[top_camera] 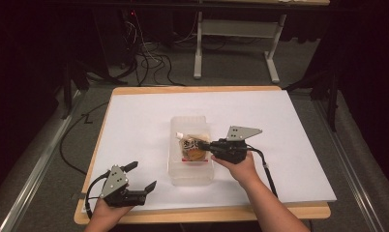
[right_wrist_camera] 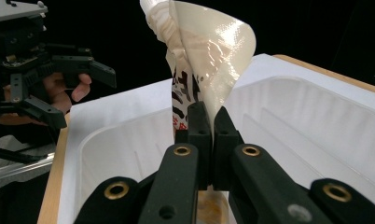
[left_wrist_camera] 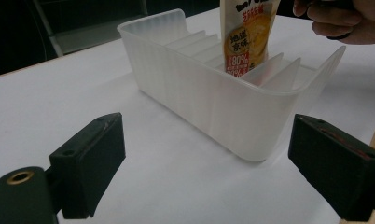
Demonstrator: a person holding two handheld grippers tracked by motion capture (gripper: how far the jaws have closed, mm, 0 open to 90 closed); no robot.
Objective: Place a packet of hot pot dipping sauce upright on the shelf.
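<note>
Pinching a cream printed food pouch (right_wrist_camera: 209,60) over the translucent ribbed plastic bin (top_camera: 175,169) – right gripper (right_wrist_camera: 207,126); left gripper (top_camera: 142,175) – jaws spread, empty

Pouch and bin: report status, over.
Right tongs shut on pouch, held upright in clear bin. Left tongs open, idle at table edge. Nothing in the way.

Translucent frosted plastic bin (left_wrist_camera: 213,100), ribbed inside. Glossy, crinkled plastic pouch (right_wrist_camera: 209,51), printed. Matt white sheet (top_camera: 289,145) over pale wood tabletop (top_camera: 202,212). Gripper pads (left_wrist_camera: 94,163) matt black.
</note>
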